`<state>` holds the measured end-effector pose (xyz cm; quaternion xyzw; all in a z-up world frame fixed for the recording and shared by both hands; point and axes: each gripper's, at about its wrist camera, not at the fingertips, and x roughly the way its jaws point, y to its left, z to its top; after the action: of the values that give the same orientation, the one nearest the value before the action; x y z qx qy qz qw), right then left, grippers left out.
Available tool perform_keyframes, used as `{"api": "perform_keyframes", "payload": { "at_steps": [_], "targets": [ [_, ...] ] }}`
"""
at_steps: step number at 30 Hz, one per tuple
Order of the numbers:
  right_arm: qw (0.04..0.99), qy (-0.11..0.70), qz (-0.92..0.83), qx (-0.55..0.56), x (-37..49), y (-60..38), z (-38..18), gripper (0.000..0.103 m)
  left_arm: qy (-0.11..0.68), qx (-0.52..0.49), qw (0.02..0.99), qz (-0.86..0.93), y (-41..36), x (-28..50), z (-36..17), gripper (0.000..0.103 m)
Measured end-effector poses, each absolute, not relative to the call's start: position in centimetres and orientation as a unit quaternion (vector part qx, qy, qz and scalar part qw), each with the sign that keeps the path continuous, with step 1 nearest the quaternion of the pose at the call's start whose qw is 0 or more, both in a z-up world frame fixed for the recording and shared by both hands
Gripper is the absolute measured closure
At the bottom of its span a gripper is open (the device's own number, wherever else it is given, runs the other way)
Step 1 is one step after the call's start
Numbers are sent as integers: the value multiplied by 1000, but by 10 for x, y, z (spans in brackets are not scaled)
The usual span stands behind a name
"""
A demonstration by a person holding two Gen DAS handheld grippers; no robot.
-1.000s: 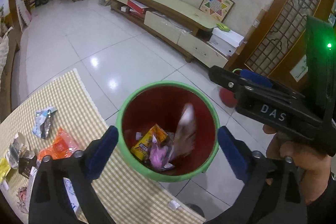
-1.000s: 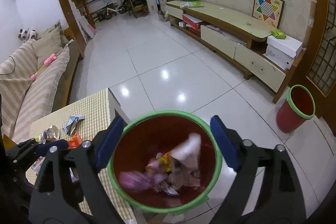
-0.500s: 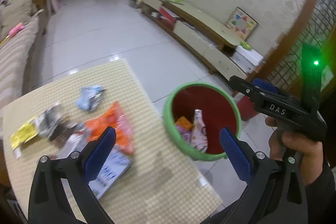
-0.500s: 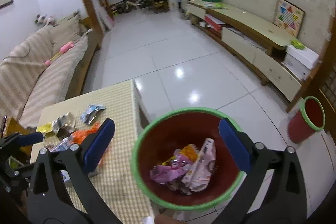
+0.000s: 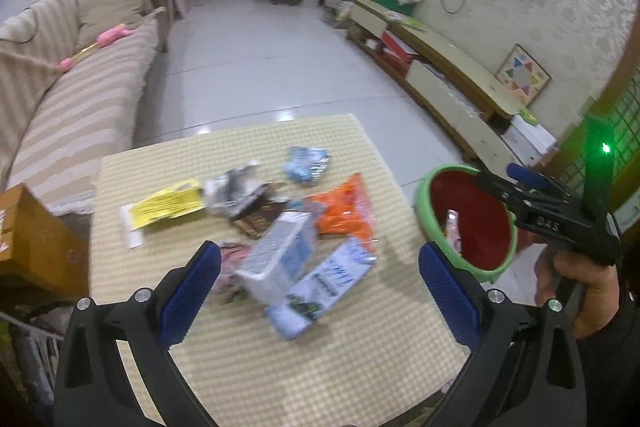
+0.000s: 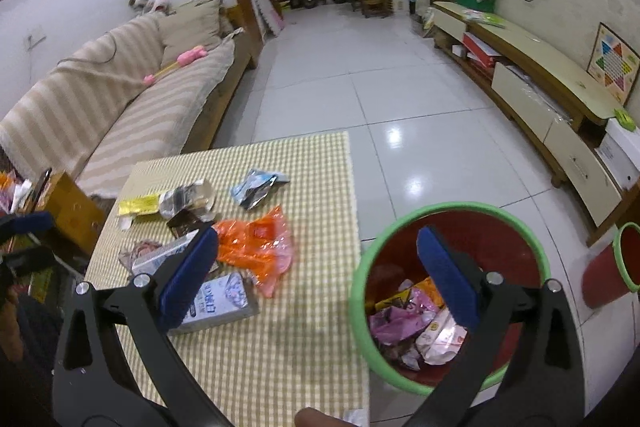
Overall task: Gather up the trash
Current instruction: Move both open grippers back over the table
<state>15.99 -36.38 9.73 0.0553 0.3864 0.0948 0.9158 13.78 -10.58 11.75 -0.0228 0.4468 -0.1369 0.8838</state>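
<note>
Left hand-held gripper [image 5: 316,287] is lined up on the white carton [image 5: 276,259]

Both hand-held grippers are wide open and empty; the carton lies on the table [image 5: 320,379] dead ahead, long axis running away, bin [image 5: 424,211] off right.

Your right gripper [image 6: 316,275] fills the lower frame, jaws wide with nothing between them. At lower right, the red bin [image 6: 400,227] with its green rim holds crumpled wrappers [image 6: 404,319]. Left of it, the checked table [image 6: 280,359] carries an orange bag [image 6: 256,243], a white carton [image 6: 218,301] and foil packets [image 6: 256,189].
</note>
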Motion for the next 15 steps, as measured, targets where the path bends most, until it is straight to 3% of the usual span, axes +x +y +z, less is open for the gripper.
{"api": "perform_keyframes", "payload": {
  "at_steps": [15],
  "targets": [
    [890,432,144,4,186,-292,58,5,463,-74,882,-54,12,182,55,8]
  ]
}}
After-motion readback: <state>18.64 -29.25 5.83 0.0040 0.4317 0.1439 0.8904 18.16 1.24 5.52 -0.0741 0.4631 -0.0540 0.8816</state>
